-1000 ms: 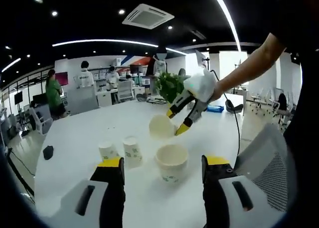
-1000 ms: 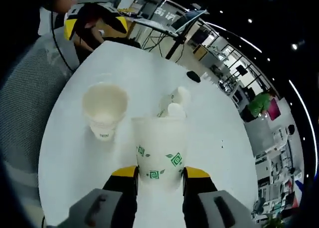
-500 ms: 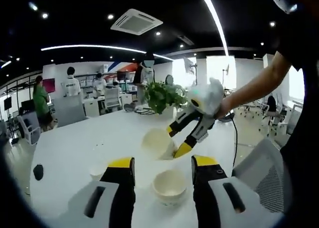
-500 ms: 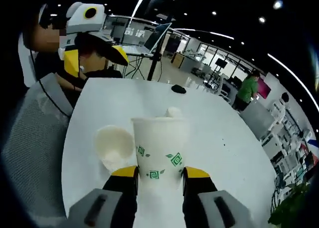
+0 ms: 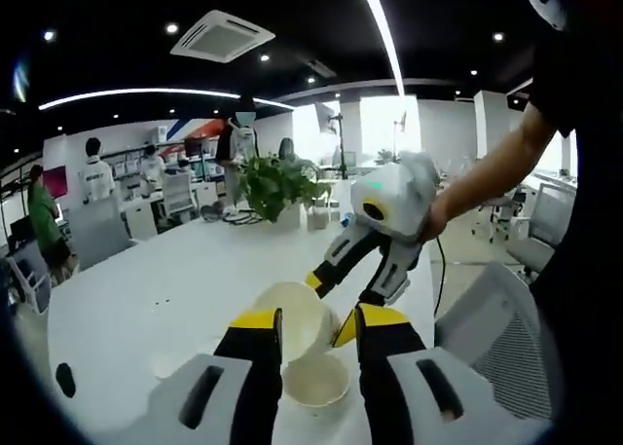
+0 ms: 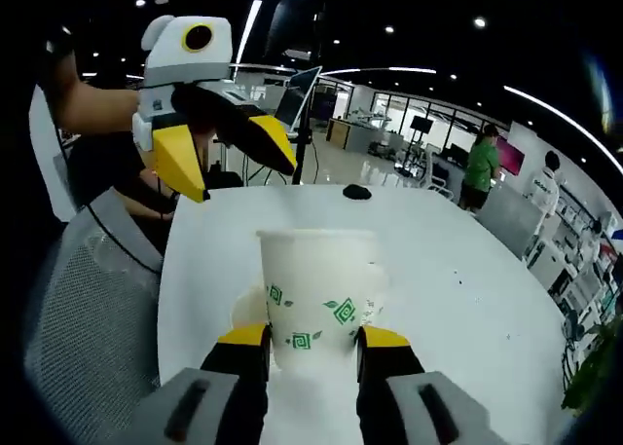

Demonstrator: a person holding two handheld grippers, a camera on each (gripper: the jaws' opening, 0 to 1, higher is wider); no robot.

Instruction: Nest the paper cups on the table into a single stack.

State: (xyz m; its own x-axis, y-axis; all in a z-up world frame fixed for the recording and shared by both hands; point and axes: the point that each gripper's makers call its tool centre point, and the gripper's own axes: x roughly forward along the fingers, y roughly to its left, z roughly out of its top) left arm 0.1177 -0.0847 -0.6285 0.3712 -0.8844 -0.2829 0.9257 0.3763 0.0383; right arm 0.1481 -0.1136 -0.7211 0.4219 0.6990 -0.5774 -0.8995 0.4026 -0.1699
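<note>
My right gripper [image 6: 311, 338] is shut on a white paper cup with green leaf prints [image 6: 311, 309], gripped near its base. In the left gripper view the right gripper [image 5: 331, 306] comes in from the right and holds that cup [image 5: 287, 314] tilted, its mouth toward the camera. It hangs just above a second paper cup [image 5: 316, 382], which stands upright on the white table [image 5: 146, 289]. That standing cup [image 6: 241, 314] peeks out behind the held one. My left gripper [image 5: 318, 318] is open, its jaws either side of the standing cup. It hovers above the table [image 6: 226, 153].
A small black object [image 5: 63, 377] [image 6: 357, 192] lies on the table. A potted plant [image 5: 268, 182] stands at its far side. A grey mesh chair [image 5: 506, 338] [image 6: 88, 318] is at the table's edge. People stand in the office behind.
The right gripper has carried its cup closer, to just over the standing cup. My left gripper's jaws have narrowed and moved in around that cup.
</note>
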